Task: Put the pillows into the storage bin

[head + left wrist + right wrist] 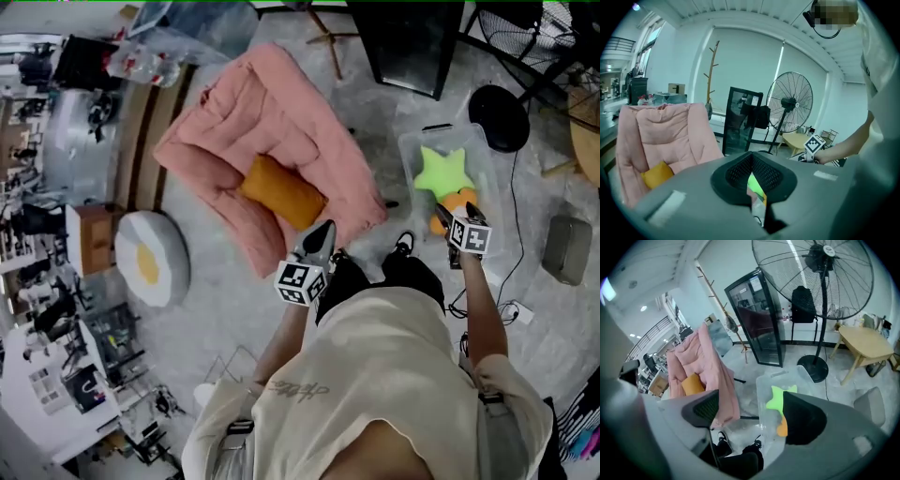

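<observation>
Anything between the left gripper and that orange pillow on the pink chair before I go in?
Nothing visible. In the head view the left gripper, jaws shut, is just off the near end of the orange pillow, with only bare pink chair cushion between them.

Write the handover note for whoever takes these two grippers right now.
Left gripper: fingers shut, holding nothing, at the front edge of the pink chair.
Right gripper: fingers open, nothing between them, over the storage bin.
Done: the green star pillow and an orange pillow lie in the bin.
Left: the orange bolster on the pink chair and the fried-egg pillow on the floor beside it must go into the bin.
</observation>
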A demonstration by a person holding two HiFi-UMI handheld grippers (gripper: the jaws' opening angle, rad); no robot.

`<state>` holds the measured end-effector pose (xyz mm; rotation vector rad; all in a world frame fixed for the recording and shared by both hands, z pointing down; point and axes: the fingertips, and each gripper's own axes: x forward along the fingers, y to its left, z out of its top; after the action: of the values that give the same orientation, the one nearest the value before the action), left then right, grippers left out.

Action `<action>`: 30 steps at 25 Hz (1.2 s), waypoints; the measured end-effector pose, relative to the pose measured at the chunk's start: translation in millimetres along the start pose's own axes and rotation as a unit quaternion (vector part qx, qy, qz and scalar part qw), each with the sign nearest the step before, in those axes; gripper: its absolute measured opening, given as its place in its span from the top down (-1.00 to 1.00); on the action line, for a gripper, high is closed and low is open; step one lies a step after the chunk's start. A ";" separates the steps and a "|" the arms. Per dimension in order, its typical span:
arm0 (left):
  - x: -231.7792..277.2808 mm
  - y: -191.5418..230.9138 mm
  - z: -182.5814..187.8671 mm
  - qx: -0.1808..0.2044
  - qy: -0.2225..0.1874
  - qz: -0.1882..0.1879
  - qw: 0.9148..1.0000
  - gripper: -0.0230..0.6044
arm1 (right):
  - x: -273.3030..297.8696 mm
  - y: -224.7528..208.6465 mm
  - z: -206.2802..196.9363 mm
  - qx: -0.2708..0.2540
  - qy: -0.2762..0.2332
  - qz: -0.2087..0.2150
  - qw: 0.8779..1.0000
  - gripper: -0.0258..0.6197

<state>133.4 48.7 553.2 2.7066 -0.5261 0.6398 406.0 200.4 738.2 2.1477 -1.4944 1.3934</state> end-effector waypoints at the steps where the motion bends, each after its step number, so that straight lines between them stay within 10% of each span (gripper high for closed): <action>1: -4.3 3.2 -0.3 -0.004 -0.007 0.006 1.000 0.88 | 2.0 7.8 5.4 -0.014 0.000 0.005 1.000 -0.41; 30: -237.1 187.9 -56.3 -0.079 -0.105 0.114 0.985 0.88 | 13.3 319.3 -33.3 -0.170 0.040 0.089 0.981 -0.41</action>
<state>-162.9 -30.5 527.3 2.5969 -0.9110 0.3496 129.3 58.5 657.1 1.7705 -1.7793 1.1542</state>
